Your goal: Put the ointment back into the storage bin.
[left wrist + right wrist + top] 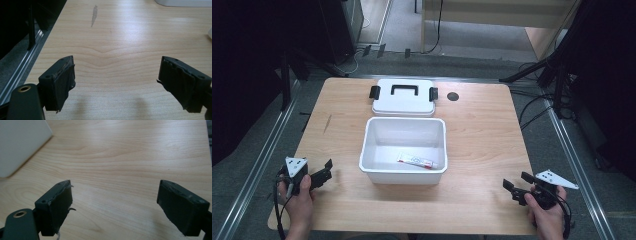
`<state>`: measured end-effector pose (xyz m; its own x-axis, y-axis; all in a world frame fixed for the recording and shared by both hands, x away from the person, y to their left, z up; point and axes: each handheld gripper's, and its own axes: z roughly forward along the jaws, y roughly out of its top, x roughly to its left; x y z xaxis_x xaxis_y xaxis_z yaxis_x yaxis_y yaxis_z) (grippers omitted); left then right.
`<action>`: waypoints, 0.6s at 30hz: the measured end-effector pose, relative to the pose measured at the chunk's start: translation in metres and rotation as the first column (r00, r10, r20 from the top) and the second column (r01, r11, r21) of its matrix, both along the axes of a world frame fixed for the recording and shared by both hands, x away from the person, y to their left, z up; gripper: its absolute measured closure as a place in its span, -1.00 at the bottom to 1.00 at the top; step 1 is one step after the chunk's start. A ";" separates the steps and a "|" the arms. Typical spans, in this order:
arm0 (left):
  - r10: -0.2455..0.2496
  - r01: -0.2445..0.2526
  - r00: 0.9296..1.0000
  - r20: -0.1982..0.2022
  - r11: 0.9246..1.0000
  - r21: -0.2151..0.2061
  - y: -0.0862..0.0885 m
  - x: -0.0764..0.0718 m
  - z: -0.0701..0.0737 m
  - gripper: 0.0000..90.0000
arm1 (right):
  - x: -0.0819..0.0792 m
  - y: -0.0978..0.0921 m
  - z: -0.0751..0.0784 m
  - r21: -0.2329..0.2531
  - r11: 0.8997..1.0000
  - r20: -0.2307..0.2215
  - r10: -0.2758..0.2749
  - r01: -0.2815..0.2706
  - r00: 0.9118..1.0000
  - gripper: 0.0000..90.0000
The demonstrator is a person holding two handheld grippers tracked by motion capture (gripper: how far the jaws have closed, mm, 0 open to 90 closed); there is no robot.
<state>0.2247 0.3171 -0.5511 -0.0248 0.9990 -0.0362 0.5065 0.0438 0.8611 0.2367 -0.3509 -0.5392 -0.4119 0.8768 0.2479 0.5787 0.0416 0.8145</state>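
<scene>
A white plastic box (377, 150) stands open at the middle of the wooden table, with a red-and-white tube (417, 161) lying on its floor. Its white lid (403, 97), with a black handle and two black clips, lies flat just behind it. My left gripper (325, 171) rests at the table's front left, left of the box, open and holding nothing (116, 82). At the front right my right gripper (515, 184) is open and empty too (115, 206). A corner of the box (17, 145) shows at the upper left of the right gripper view.
The wooden table (482, 130) has a dark round hole (453, 96) near its back right and a grey smear (94, 15) on the left side. Metal rails (267, 150) run along both sides, and black stand legs (537, 67) and cables lie on the floor beyond.
</scene>
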 end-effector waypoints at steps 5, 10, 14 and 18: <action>-0.002 0.002 1.000 -0.001 1.000 0.008 -0.001 0.000 0.000 -0.68 | -0.007 -0.015 -0.007 0.089 0.996 0.038 -0.034 0.031 0.999 -0.69; -0.001 0.001 1.000 0.003 1.000 0.006 0.000 0.000 0.000 -0.68 | -0.005 -0.018 -0.009 0.098 0.993 0.054 -0.070 0.065 0.996 -0.68; 0.000 0.000 1.000 -0.002 1.000 0.008 -0.001 0.000 0.000 -0.68 | -0.003 -0.017 -0.010 0.122 0.991 0.045 -0.057 0.052 0.997 -0.68; 0.002 -0.002 1.000 0.000 1.000 -0.009 0.001 -0.001 0.000 -0.68 | 0.001 -0.016 -0.011 0.140 0.989 -0.003 -0.042 0.042 0.999 -0.68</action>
<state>0.2237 0.3176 -0.5510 -0.0270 0.9986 -0.0448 0.5065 0.0523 0.8606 0.2381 -0.3669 -0.5503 -0.3754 0.8499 0.3698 0.5780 -0.0973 0.8103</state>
